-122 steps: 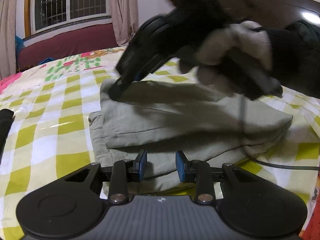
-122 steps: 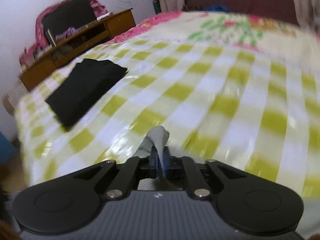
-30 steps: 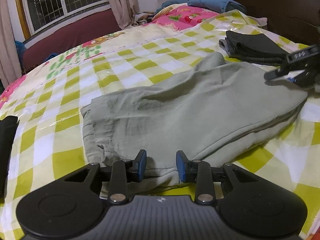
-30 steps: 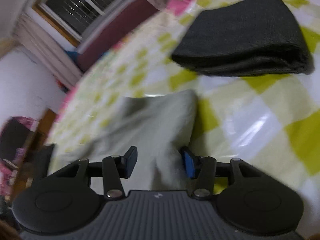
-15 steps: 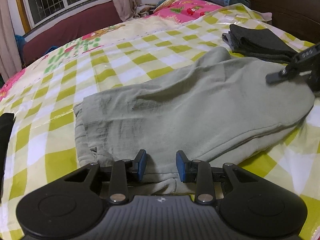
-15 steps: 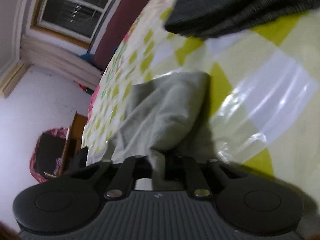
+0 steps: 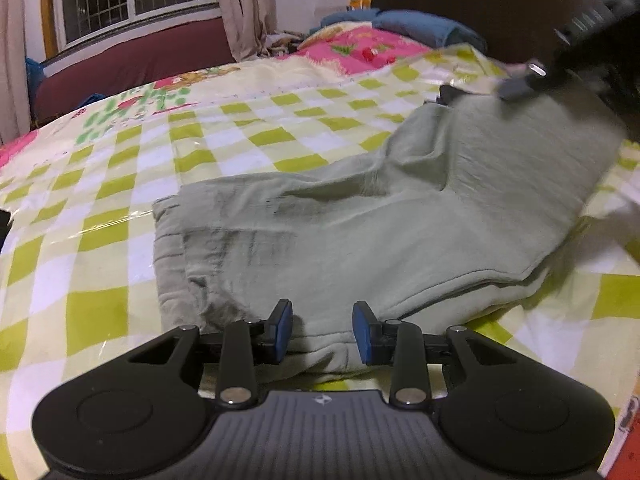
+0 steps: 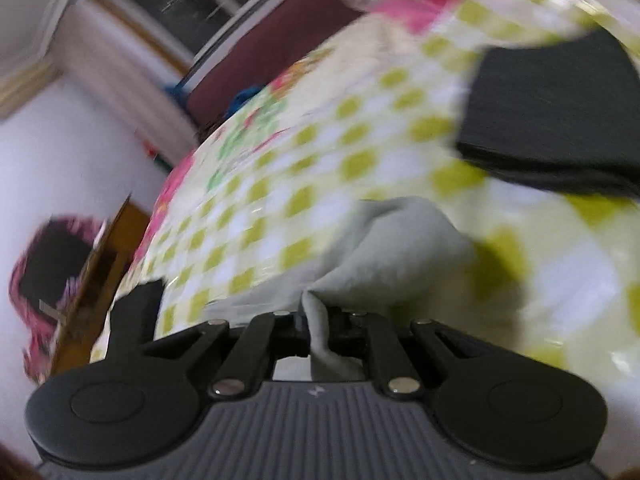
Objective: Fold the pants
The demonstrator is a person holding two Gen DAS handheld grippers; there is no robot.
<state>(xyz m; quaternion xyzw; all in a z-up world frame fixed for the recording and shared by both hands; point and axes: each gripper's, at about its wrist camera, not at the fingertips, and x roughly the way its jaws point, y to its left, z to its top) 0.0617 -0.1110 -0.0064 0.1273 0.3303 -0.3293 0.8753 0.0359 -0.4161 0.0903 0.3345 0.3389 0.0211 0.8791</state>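
Note:
Grey-green pants (image 7: 360, 224) lie partly folded on a yellow-checked bed cover (image 7: 120, 184). My left gripper (image 7: 322, 332) is open, its blue pads on either side of the near waistband edge. My right gripper (image 8: 320, 332) is shut on a fold of the pants (image 8: 392, 256) and lifts the far end; it also shows blurred in the left wrist view (image 7: 532, 76), at the raised far right end of the cloth.
A folded black garment (image 8: 552, 120) lies on the bed beyond the pants' far end. Another dark garment (image 8: 136, 312) lies at the bed's left side. A wooden desk (image 8: 96, 264) stands by the wall. Blue bedding (image 7: 416, 28) sits by the dark headboard.
My right gripper closed on the pants' far end and has lifted it up off the bed. The left gripper stayed open at the waistband.

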